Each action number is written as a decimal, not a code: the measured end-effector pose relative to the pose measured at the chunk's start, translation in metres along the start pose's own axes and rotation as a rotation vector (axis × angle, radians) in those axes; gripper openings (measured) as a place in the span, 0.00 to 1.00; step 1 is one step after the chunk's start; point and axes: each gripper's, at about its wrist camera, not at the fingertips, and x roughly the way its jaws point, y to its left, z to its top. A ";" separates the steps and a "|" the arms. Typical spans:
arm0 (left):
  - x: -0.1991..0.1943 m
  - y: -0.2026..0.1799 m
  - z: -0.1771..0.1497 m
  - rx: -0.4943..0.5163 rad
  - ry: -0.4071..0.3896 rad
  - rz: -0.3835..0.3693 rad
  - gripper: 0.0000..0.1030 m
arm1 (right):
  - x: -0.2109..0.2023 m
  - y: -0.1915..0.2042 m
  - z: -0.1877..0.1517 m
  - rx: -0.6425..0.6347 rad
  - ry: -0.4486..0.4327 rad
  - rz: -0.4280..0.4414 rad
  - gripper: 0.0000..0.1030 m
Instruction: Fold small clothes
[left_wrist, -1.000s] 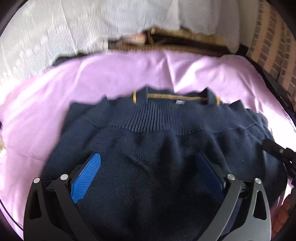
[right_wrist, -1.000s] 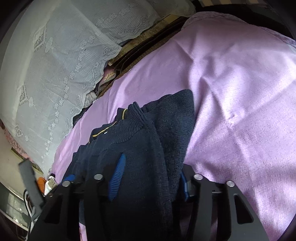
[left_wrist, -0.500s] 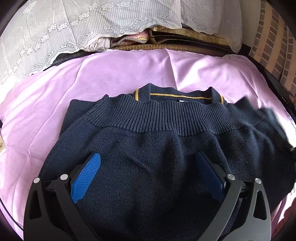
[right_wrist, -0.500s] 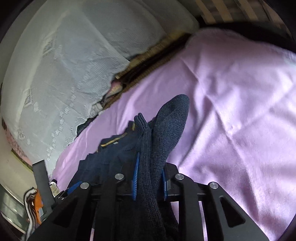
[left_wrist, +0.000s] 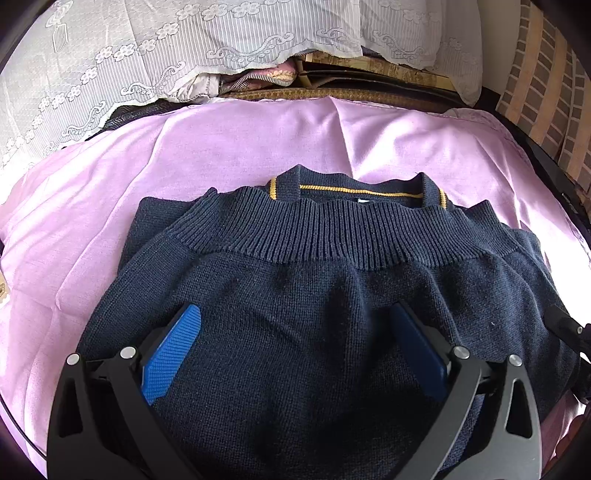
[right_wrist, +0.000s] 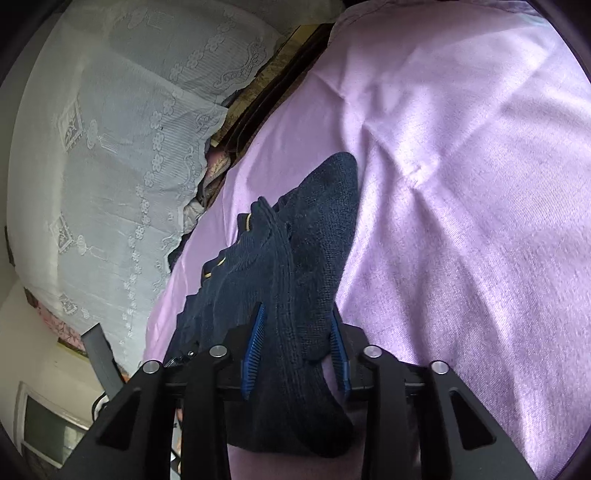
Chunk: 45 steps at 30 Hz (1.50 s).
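Navy sweater (left_wrist: 314, 295) folded on purple sheet (left_wrist: 221, 155), ribbed hem over yellow-striped collar (left_wrist: 354, 190). Left gripper (left_wrist: 295, 325) above sweater middle, jaws wide, nothing held. Right gripper (right_wrist: 295, 332) at sweater's right edge, jaws narrow, clamping bunched knit.

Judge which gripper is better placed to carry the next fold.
Right. The right gripper grips a bunched edge of the navy sweater; the left gripper is open above it.

Lilac sheet (left_wrist: 240, 155) (right_wrist: 480, 184) covers bed, creased. Navy knit sweater (left_wrist: 314, 295) (right_wrist: 295, 277) lies folded on near part, collar toward far edge.
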 end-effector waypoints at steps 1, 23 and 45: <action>0.000 0.000 0.000 0.002 0.001 0.002 0.96 | -0.003 0.003 -0.001 -0.013 -0.019 -0.007 0.25; -0.040 -0.020 0.016 0.046 -0.091 -0.076 0.96 | -0.027 0.125 -0.033 -0.362 -0.229 -0.204 0.23; -0.017 0.085 0.022 -0.293 0.004 -0.228 0.50 | 0.049 0.251 -0.077 -0.593 -0.149 -0.168 0.21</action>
